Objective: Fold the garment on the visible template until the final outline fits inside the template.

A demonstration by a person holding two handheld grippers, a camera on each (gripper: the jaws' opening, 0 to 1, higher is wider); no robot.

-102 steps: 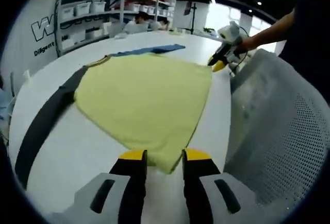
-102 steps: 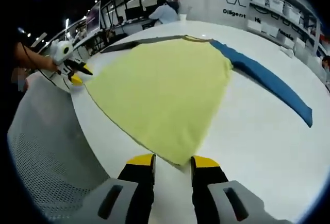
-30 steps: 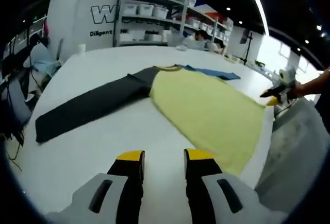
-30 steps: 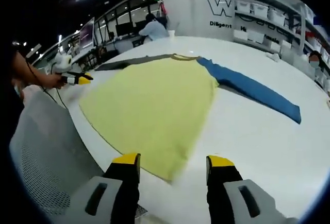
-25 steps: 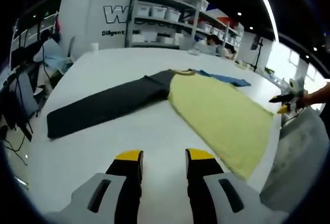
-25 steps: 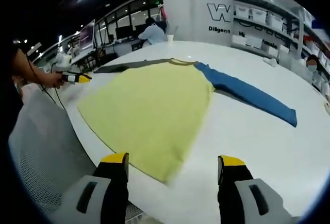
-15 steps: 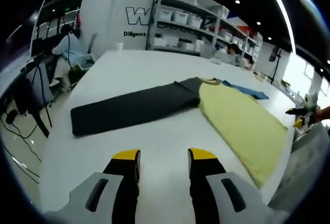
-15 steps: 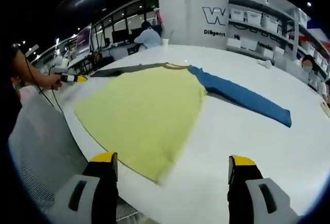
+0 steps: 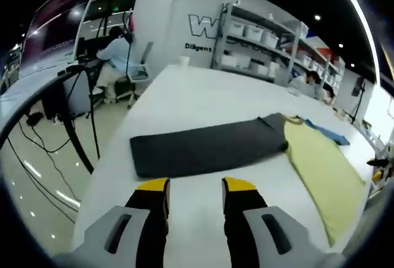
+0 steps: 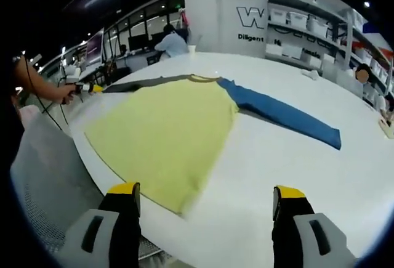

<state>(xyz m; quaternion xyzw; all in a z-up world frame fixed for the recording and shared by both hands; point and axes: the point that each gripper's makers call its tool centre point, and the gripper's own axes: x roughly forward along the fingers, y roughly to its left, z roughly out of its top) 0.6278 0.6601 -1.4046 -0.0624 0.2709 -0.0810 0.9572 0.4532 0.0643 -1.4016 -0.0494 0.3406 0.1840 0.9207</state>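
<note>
Past the table edge (image 10: 92, 157), garment (image 10: 172, 132) hem unseen

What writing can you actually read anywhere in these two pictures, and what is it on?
"W": a big outlined letter on the white back wall, cut off by the shelving.
"Diligent": small dark word under it on the same wall; what follows is hidden.
The shirt shows no print; the shelf bins' labels are too small to read.
</note>
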